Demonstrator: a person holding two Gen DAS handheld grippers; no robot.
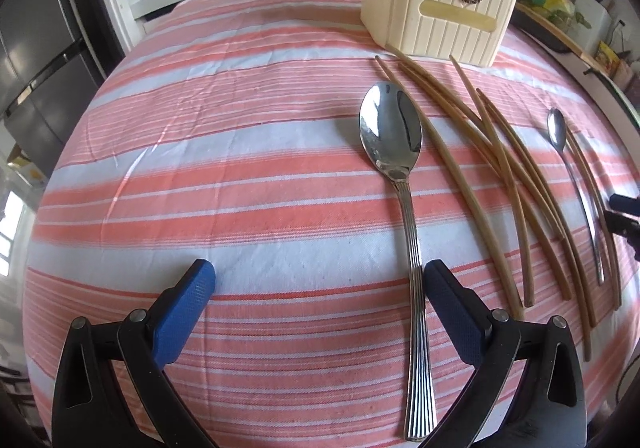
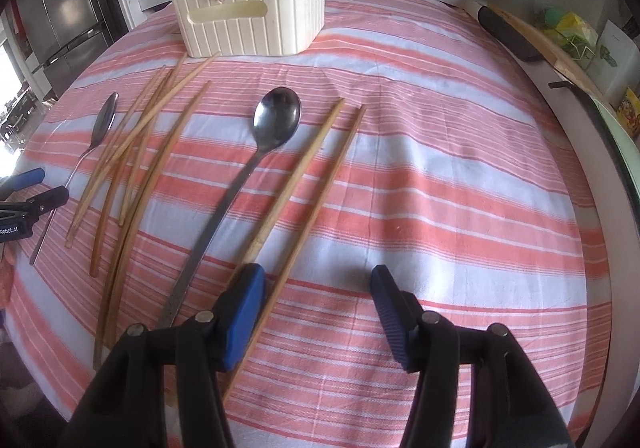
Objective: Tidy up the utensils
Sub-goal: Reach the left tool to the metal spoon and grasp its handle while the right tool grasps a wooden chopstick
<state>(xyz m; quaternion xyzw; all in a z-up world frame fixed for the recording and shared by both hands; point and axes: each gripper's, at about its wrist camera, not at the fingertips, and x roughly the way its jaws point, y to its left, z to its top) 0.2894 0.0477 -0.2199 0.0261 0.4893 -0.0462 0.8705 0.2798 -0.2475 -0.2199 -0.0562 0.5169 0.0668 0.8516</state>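
Striped tablecloth (image 1: 240,183) carries two spoons (image 1: 390,135), loose chopsticks (image 1: 480,151), cream holder (image 1: 436,11).

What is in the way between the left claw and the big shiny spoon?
Nothing visible. The left claw is open over the striped cloth, and the big spoon lies bare with its handle just inside one blue finger. The chopsticks lie off to the side, away from the spoon.
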